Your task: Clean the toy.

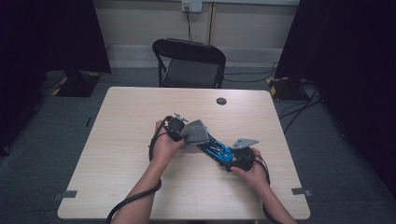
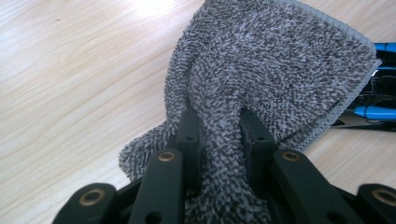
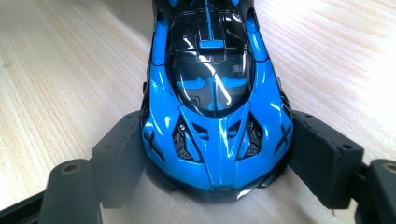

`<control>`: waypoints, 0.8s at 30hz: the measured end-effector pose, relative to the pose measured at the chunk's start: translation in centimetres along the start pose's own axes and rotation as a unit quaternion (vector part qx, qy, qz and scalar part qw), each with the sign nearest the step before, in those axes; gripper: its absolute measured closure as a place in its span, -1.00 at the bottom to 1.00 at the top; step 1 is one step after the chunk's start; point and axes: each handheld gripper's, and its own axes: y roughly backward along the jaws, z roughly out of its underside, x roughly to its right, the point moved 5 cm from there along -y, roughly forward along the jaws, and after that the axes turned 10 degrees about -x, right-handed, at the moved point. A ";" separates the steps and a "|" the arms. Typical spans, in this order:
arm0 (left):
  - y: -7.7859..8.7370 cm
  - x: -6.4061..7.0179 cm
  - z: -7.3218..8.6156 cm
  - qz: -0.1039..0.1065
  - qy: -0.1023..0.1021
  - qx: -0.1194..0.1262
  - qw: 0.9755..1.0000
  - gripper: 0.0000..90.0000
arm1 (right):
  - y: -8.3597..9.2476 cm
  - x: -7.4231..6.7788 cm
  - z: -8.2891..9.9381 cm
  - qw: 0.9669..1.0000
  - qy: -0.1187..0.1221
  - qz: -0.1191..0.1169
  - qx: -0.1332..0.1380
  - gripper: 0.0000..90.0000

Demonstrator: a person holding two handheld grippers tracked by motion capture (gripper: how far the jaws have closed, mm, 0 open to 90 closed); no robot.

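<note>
While the blue toy car (image 3: 217, 107) is clamped by its sides near one end in the right gripper (image 1: 239, 157), w/ both fingers (image 3: 322, 158) pressed against the bodywork, a grey terry cloth (image 2: 275, 79) is held bunched in the left gripper (image 1: 176, 129), whose fingers (image 2: 189, 140) are drawn narrow on a fold of it. In the high view the car is seen lying roughly mid-worktop (image 1: 140, 112), slanting from the right hand (image 1: 254, 170) up toward the left hand (image 1: 164, 145), and the cloth (image 1: 195, 131) is draped over the car's far end; how firmly it is pressed there can't be told. In the left gripper view the blue body (image 2: 376, 112) is glimpsed just beyond the cloth's hemmed edge.

Step in hand, as judged: wiping of the car, w/ the far end being covered and the cabin and near end left bare. For the next move, the cloth would need to be drawn along the roof toward the right gripper, approx. along the car's length, w/ light downward pressure. The right grip should be kept firm so the car isn't dragged or rolled on its wheels. Care is called for near the right fingers, where the cloth could be snagged.
</note>
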 end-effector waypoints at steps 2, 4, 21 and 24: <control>0.0 -0.3 0.2 0.000 0.000 -0.002 1.000 0.63 | 0.0 0.0 0.0 1.000 0.000 0.000 0.000 -0.47; 0.0 -0.6 0.3 -0.001 0.003 -0.003 1.000 0.63 | 0.0 0.0 0.0 1.000 0.000 0.000 0.000 -0.47; 0.0 -2.7 1.8 -0.022 0.016 -0.016 1.000 0.63 | 0.0 0.0 0.0 1.000 0.000 0.000 0.000 -0.47; -0.1 -3.3 2.4 -0.019 0.026 -0.016 0.999 0.63 | 0.0 0.0 0.0 1.000 0.000 0.000 0.000 -0.47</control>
